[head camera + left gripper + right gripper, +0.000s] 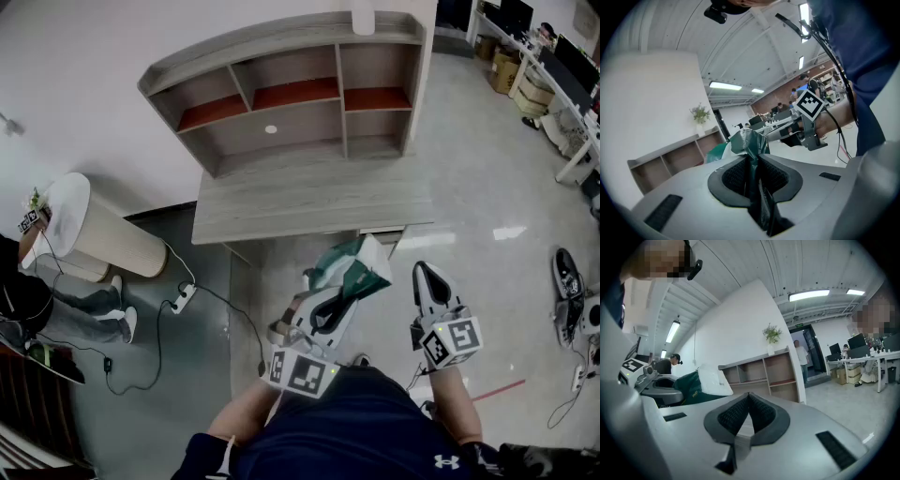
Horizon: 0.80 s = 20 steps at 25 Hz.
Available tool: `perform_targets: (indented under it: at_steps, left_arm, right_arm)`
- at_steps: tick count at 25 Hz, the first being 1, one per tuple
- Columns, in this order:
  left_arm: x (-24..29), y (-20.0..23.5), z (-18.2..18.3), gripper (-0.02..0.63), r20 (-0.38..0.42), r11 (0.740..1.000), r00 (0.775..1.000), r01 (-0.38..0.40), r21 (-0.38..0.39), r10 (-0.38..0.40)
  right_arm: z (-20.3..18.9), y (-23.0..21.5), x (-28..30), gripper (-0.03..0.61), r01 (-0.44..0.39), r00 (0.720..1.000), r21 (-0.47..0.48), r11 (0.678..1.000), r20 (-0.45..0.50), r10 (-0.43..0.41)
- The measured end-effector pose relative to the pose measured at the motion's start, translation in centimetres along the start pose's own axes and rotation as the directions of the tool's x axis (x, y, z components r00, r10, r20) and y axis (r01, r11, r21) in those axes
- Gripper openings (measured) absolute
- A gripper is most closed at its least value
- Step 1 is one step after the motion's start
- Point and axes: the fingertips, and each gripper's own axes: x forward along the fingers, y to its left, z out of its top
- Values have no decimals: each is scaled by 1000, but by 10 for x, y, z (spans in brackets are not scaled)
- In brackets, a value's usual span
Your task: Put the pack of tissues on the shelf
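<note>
Wrapper of the pack of tissues [354, 267] is pinched in the shut left claw [756, 164], so the pack is carried just ahead of it, short of the shelf [295, 94]; the right claw [748, 397] is closed, empty.

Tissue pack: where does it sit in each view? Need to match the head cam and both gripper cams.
Head view: pack of tissues near centre, held by the left gripper.
Left gripper view: pack of tissues at centre, its green wrapper pinched between the fingers.
Right gripper view: pack of tissues at left, mid-height.
Shared landmark: the shelf, top centre in the head view, lower left in the left gripper view, centre in the right gripper view.
</note>
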Motion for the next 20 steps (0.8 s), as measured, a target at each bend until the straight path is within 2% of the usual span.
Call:
perform_targets:
  at_steps: [6, 10, 16, 20]
  left_arm:
    - [-29, -23, 12, 74, 5, 999, 1000, 22, -35, -22]
    - [-39, -28, 9, 74, 26, 998, 998, 56, -29, -55]
    - [-50, -20, -3, 74, 27, 991, 993, 110, 79, -112]
    - [-50, -5, -13, 74, 24, 983, 990, 133, 130, -137]
  right_arm:
    - [-2, 17, -40, 11, 27, 1000, -7, 1000, -10, -27]
    - [-2, 30, -49, 11, 50, 999, -24, 998, -9, -51]
    - [-11, 46, -46, 11, 129, 991, -1, 992, -18, -129]
    - [-8, 56, -38, 11, 156, 988, -23, 988, -12, -156]
